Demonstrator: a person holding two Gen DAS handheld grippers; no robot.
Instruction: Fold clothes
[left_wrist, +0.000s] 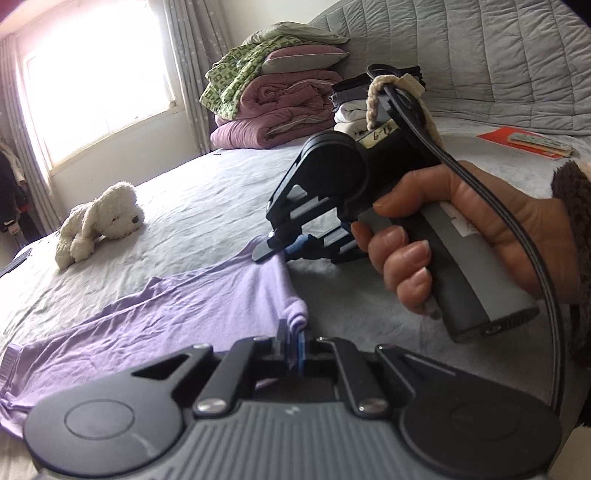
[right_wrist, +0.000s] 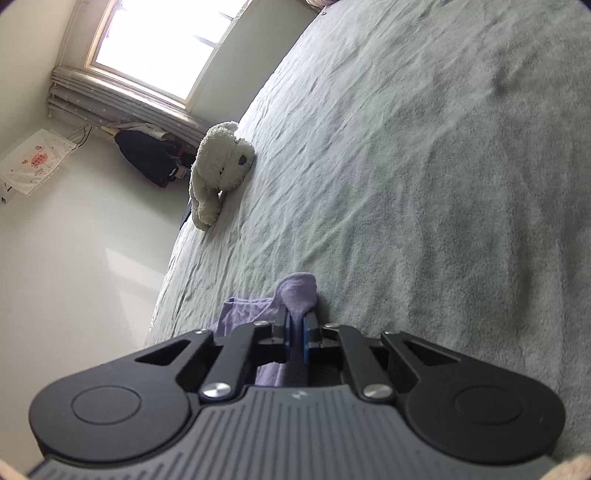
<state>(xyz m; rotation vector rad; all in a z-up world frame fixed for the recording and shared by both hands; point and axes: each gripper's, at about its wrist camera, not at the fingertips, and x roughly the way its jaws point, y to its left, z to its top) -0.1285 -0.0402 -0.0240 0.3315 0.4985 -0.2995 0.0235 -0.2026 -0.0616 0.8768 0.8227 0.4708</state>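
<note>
**Two hand-held grippers pinching a lilac garment on a bed**

Left wrist view, left to right: a bright window (left_wrist: 99, 74) with curtains; a white plush dog (left_wrist: 101, 223) lying on the grey bed (left_wrist: 207, 192); a lilac garment (left_wrist: 155, 325) spread flat on the bed, running from the lower left up toward the centre. The left hand-held gripper (left_wrist: 291, 345) has its jaws closed on a bunched edge of the garment, the cloth bulging just beyond the blue pads. Behind, a stack of folded quilts (left_wrist: 277, 99) and a smaller pile of folded clothes (left_wrist: 354, 107) stand near the quilted headboard. Further right, the right hand-held gripper (left_wrist: 280, 247), held in a hand (left_wrist: 443, 240), is clamped on the garment's far corner. A red paper (left_wrist: 524, 142) lies at the far right.

Right wrist view: the plush dog (right_wrist: 219, 170) at the bed's edge; the right hand-held gripper (right_wrist: 295, 336) closed on a fold of the garment (right_wrist: 295, 295).
</note>
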